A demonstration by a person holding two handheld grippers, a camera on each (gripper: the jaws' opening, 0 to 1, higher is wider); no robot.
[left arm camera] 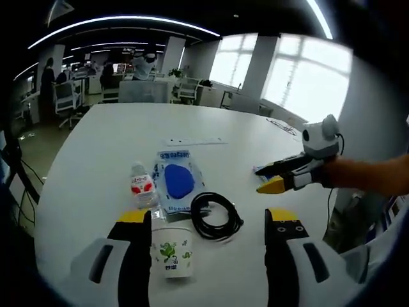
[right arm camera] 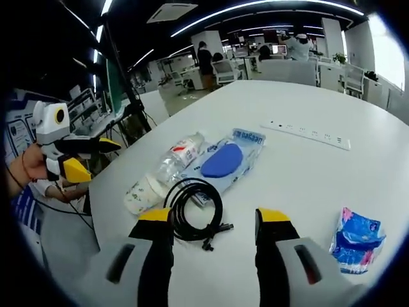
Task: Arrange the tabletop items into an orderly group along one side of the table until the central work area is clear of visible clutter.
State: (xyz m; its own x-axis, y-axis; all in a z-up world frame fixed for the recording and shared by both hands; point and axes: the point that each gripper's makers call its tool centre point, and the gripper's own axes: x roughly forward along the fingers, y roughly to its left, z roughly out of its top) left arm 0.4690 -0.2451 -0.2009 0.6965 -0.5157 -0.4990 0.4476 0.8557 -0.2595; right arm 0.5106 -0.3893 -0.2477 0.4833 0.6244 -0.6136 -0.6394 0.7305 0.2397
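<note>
**Items grouped near one edge of the white table**

While both grippers hang over the table [left arm camera: 96, 147] with nothing between their jaws, the clutter sits in a loose cluster. In the left gripper view, the left gripper [left arm camera: 208, 224] has its jaws spread wide apart, and a paper cup [left arm camera: 172, 252] with a green print lies just beside the left jaw. Behind the cup a small water bottle [left arm camera: 142, 185] with a red label lies next to a clear bag [left arm camera: 177, 179] holding something blue. A coiled black cable [left arm camera: 214, 214] rests against the bag's near corner. A white power strip [left arm camera: 192, 141] lies farther back, apart from the rest.

In the right gripper view, the right gripper [right arm camera: 214, 220] is likewise open and empty, its jaws on either side of the cable [right arm camera: 195, 211]. The cup [right arm camera: 144, 194], bottle [right arm camera: 179, 155] and bag [right arm camera: 227, 160] line up beyond it, and a blue-and-pink tissue pack [right arm camera: 356, 240] lies well apart on the right. The strip [right arm camera: 307, 134] lies further back on the table.
</note>
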